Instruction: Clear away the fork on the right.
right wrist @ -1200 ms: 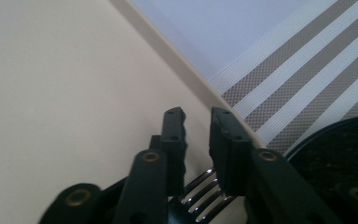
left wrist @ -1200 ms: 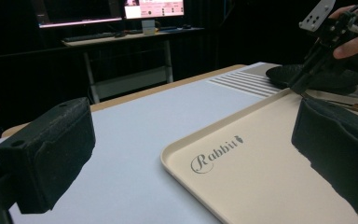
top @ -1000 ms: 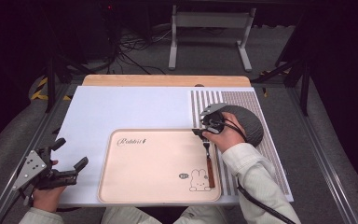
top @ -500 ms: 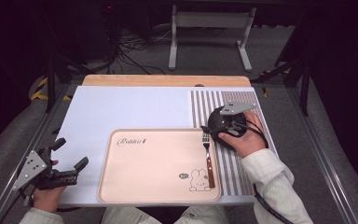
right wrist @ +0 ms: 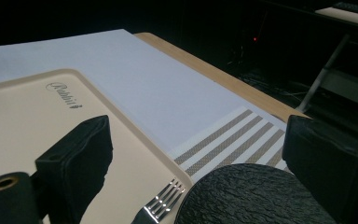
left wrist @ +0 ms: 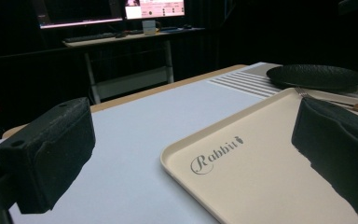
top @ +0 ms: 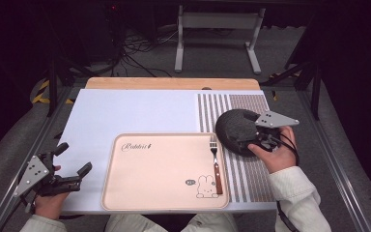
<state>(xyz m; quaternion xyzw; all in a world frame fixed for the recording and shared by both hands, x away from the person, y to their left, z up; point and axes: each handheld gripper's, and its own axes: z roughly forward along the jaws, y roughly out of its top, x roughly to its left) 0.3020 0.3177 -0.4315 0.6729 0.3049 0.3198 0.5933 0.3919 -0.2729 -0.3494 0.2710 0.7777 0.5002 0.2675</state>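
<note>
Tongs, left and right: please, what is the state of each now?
Left tongs: open, holding nothing.
Right tongs: open, just been opening, nothing gripped, above the black plate.

The tray (top: 164,171) lies on the table (top: 125,108) between the two grippers. The fork (top: 215,162) lies in the tray along the edge nearest the right gripper (top: 251,140), just beside that gripper's fingers (right wrist: 74,158). The plate (top: 236,130) sits on the striped mat (top: 251,174) outside that edge, under and between those fingers. The left gripper (top: 72,166) is off the tray's opposite side, its fingers (left wrist: 51,149) pointing across the tray toward the plate.
</note>
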